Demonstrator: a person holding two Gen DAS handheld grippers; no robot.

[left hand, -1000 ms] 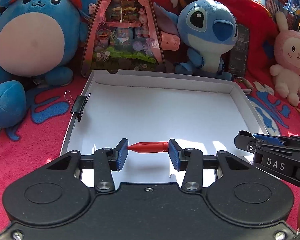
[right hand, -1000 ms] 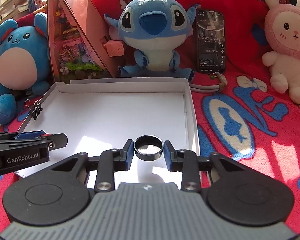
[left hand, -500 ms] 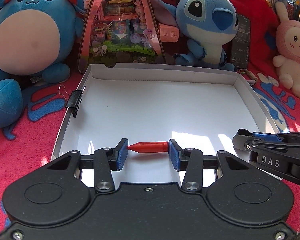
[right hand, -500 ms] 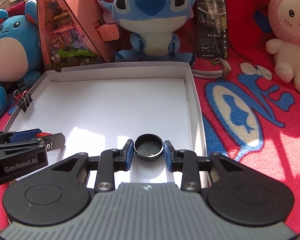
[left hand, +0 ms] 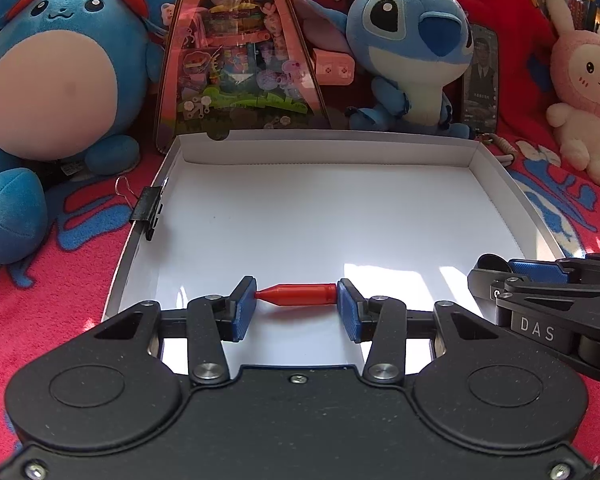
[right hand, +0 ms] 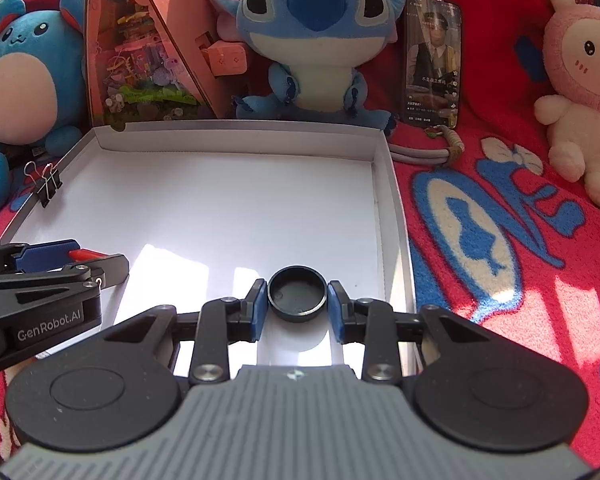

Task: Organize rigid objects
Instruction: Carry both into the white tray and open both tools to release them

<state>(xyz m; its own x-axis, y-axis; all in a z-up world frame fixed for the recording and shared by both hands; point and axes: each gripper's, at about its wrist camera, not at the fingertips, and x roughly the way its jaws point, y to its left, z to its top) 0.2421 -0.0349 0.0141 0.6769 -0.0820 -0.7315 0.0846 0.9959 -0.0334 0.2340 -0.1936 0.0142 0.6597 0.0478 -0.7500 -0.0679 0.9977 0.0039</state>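
You hold a red cap [left hand: 298,294] gripped end to end in your left hand-held gripper [left hand: 296,304] and a black lid [right hand: 297,293] clamped in your right hand-held gripper [right hand: 298,304], both over the white box [right hand: 236,136], neither yet set down.

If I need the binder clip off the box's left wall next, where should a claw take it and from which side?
Grip the binder clip by its black body, pads on the two flat faces, coming from above. It straddles the rim of the white box's left wall, wire handles up and outward, so pulling upward should slide it off. Both claws are occupied now: left holds the red cone-tipped piece, right the black cap.
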